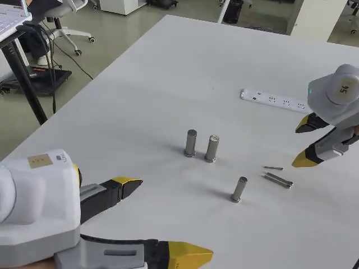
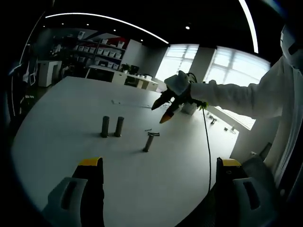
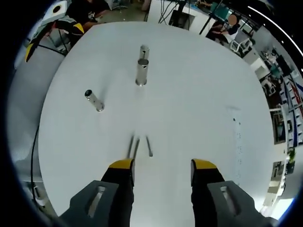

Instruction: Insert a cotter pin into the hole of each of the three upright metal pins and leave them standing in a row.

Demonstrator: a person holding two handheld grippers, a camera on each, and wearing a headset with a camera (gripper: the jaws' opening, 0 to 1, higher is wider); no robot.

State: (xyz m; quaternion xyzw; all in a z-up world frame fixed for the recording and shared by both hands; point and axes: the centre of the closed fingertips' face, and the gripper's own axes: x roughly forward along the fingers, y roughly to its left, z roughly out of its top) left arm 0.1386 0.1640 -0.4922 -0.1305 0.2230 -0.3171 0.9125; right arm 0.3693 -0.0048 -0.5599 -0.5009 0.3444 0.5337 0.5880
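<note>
Three upright metal pins stand on the white table: two close together [image 1: 190, 143] [image 1: 212, 148] and a third [image 1: 239, 189] apart, nearer and to the right. Two loose cotter pins [image 1: 279, 179] [image 1: 274, 168] lie flat just right of the third pin. My right gripper [image 1: 303, 143] hovers open above and right of them; its own view shows the cotter pins [image 3: 133, 146] [image 3: 148, 145] just ahead of its open gripper [image 3: 163, 164]. My left gripper [image 1: 162, 218] is open and holds nothing at the near left. Its view, over its own open gripper [image 2: 159, 163], faces the metal pins [image 2: 105, 126] [image 2: 119, 126] [image 2: 148, 142].
A white power strip [image 1: 275, 100] lies on the table behind the right gripper. The table's left edge [image 1: 84, 92] drops to a floor with an office chair [image 1: 67, 22] and cables. Bare tabletop surrounds the pins.
</note>
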